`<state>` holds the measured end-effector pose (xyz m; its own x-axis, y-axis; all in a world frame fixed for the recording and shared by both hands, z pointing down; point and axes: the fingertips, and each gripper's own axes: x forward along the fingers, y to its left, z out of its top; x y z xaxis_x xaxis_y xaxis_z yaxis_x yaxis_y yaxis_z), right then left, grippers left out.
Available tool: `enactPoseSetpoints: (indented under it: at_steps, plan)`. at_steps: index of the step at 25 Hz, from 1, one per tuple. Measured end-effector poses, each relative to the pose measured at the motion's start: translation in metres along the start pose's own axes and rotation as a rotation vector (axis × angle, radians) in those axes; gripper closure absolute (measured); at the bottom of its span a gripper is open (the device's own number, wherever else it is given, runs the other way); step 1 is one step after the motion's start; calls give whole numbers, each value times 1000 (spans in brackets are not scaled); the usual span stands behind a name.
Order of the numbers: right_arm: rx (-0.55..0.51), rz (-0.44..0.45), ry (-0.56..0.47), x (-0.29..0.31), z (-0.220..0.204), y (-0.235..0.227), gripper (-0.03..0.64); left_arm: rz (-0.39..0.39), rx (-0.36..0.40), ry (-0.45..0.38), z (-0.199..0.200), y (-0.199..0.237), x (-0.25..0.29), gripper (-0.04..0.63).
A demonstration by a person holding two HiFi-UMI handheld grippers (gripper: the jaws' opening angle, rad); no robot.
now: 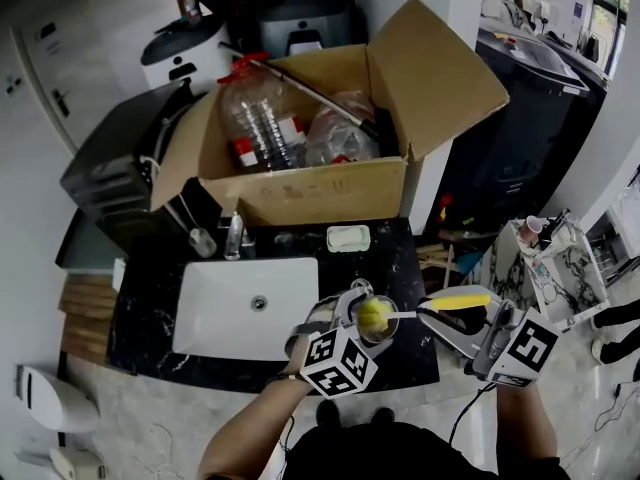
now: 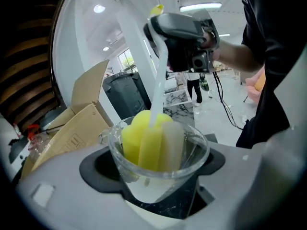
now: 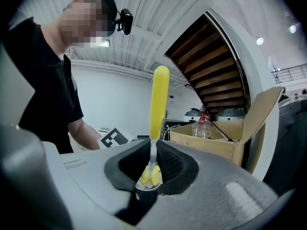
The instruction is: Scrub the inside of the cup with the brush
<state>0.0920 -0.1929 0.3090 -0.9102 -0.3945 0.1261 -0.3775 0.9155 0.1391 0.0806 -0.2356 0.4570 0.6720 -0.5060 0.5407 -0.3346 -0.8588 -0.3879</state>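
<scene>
My left gripper (image 1: 366, 315) is shut on a clear glass cup (image 1: 377, 320) held above the counter's front edge, right of the sink. In the left gripper view the cup (image 2: 160, 169) sits between the dark pads of the left gripper (image 2: 156, 178). A yellow and white sponge head (image 2: 149, 142) fills the cup. The brush's white shaft (image 2: 158, 83) rises to my right gripper (image 2: 163, 30). My right gripper (image 1: 442, 316) is shut on the brush's yellow handle (image 1: 462, 299). In the right gripper view the handle (image 3: 159, 99) stands up between the jaws of the right gripper (image 3: 152, 163), the sponge (image 3: 150, 175) beyond.
A white sink (image 1: 215, 313) is set in the black marble counter (image 1: 400, 263), with a faucet (image 1: 234, 236) and a soap dish (image 1: 348, 237) behind it. An open cardboard box (image 1: 310, 193) holding plastic bottles stands at the back. A marble stand (image 1: 560, 268) is at the right.
</scene>
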Motion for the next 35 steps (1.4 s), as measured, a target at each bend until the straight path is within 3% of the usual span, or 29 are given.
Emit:
enactPoseSetpoints:
  at_steps: [2, 5, 9, 13, 18, 21, 25, 29, 35]
  plan:
    - [-52, -7, 37, 2, 0, 2, 569, 24, 33, 27, -7, 3, 3, 160]
    - [-55, 2, 61, 1, -2, 8, 569, 62, 12, 44, -17, 16, 1, 160]
    - [48, -21, 71, -1, -12, 10, 575, 134, -30, 58, -27, 38, -5, 160]
    - [203, -6, 0, 6, -10, 13, 569, 176, -48, 57, -29, 48, -10, 158]
    - [272, -18, -51, 18, -8, 10, 566, 131, -1, 26, -18, 33, -8, 160]
    - [263, -23, -67, 27, -4, 6, 568, 85, 40, 11, -8, 18, -4, 158]
    - [226, -41, -78, 29, 1, -4, 575, 16, 14, -39, -1, 2, -8, 160]
    - [201, -55, -72, 21, 5, -13, 574, -37, 57, -93, 6, -11, -17, 160]
    - [201, -54, -60, 8, -1, -7, 571, 55, 45, -87, -1, 16, -30, 161]
